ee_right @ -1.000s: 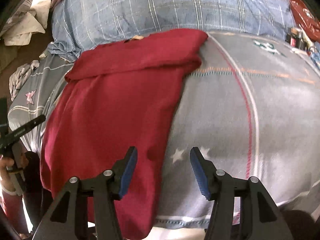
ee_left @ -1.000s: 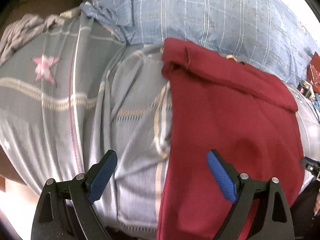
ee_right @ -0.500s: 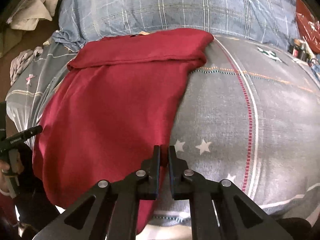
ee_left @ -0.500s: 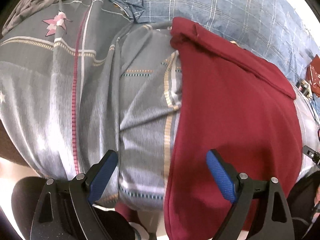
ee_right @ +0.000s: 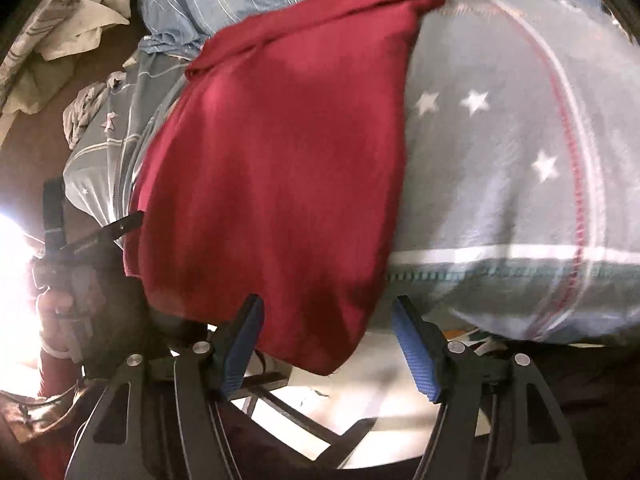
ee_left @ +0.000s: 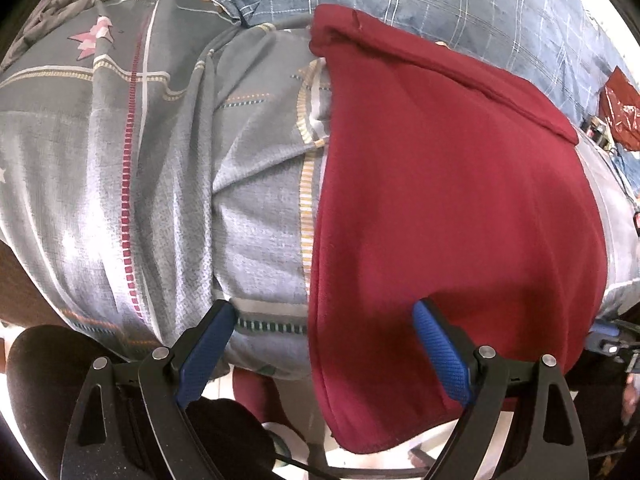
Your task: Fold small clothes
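Draping over the bed edge, the red garment looked soft, light, floppy; best pinched at hem corners. Left gripper & right gripper both gaped wide, holding nothing.

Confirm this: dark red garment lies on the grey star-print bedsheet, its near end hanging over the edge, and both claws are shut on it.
Not quite. The dark red garment does lie on the grey star-print bedsheet, near end overhanging, but the left claw and right claw are both open, shown in each wrist view.
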Available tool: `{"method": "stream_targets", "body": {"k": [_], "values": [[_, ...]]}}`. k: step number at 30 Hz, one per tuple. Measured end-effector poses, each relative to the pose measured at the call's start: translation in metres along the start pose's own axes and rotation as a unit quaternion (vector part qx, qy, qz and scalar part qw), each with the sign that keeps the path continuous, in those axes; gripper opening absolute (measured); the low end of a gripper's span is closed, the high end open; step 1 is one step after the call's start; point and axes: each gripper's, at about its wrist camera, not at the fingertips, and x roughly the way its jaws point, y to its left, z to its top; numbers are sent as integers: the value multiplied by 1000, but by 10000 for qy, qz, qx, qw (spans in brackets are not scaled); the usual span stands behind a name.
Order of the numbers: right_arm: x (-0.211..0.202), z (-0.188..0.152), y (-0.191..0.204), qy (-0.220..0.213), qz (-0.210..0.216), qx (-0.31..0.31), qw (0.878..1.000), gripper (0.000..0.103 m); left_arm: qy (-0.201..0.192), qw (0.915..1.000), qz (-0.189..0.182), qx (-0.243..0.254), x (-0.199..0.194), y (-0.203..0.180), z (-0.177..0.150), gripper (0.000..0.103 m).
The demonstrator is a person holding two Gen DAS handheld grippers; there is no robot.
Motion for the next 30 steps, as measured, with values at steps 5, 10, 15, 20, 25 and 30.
{"method": "stream_targets", "body": {"k": [5, 10, 15, 20, 25, 30], "values": [[19, -2, 0, 385, 79, 65, 9992, 69, 85, 9999, -53, -21, 3, 1, -5, 91], [24, -1, 14, 443, 168, -233, 9986, 44, 157, 9998, -119, -24, 3, 1, -7, 79], [15, -1, 24, 284, 316, -329, 9986, 15, 176, 9993, -313, -40, -9, 5, -9, 14], [-11, 5, 35, 4, 700, -431, 9966, 11, 316, 9972, -674, -107, -18, 7, -8, 6], [-34, 21, 52, -358, 915, -566, 9935, 11, -18, 9946, -1032, -72, -53, 7, 11, 6], [-68, 52, 51, -1020, 1319, -448, 9850, 11, -687, 9891, -1280, -225, -88, 13, 52, 6]]}}
